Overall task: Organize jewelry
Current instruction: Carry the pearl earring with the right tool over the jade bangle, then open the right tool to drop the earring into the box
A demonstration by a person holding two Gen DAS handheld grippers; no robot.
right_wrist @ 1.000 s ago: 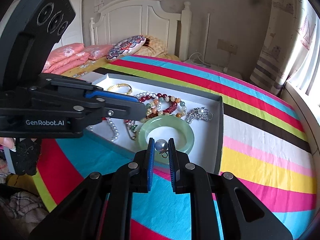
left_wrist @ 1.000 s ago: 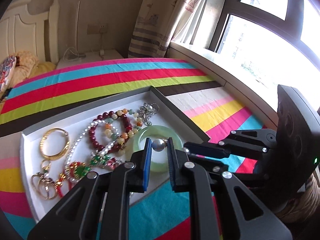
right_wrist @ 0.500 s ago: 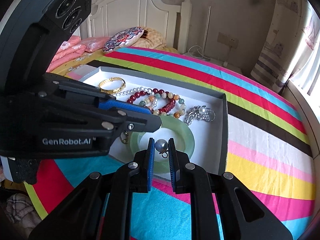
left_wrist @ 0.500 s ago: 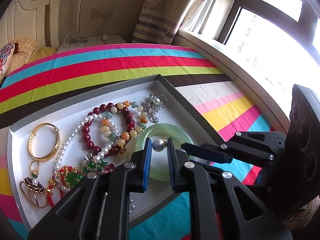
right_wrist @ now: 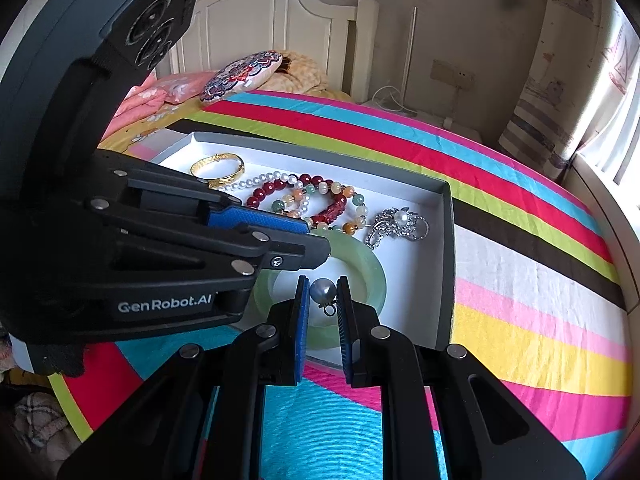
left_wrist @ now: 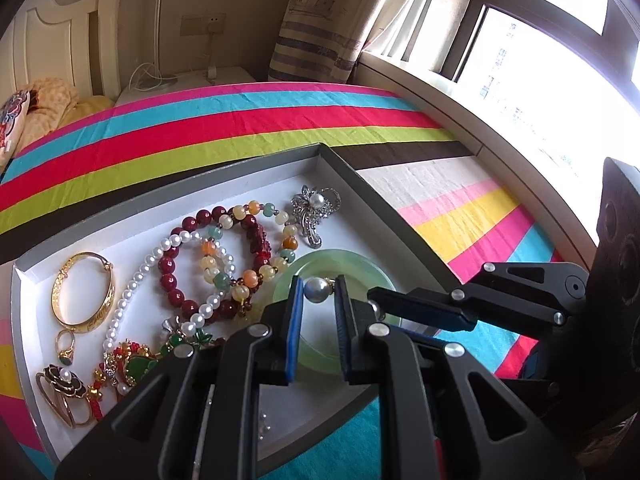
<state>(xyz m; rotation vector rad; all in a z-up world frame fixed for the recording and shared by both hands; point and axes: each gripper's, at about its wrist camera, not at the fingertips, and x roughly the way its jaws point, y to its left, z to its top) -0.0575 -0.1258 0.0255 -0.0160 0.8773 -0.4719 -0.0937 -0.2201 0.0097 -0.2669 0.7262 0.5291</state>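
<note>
Each hand-held gripper, left (left_wrist: 317,294) and right (right_wrist: 323,294), was clenched on its own grey pearl earring: one (left_wrist: 317,290) in the left, one (right_wrist: 324,291) in the right. Both hovered above a pale green jade bangle (left_wrist: 352,266) lying in a shallow grey-rimmed white tray (left_wrist: 384,216), beside beaded bracelets (left_wrist: 224,256), on the striped bed (left_wrist: 240,120).

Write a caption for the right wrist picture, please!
Right gripper pinches a grey pearl earring above the green jade bangle in the white tray.
</note>
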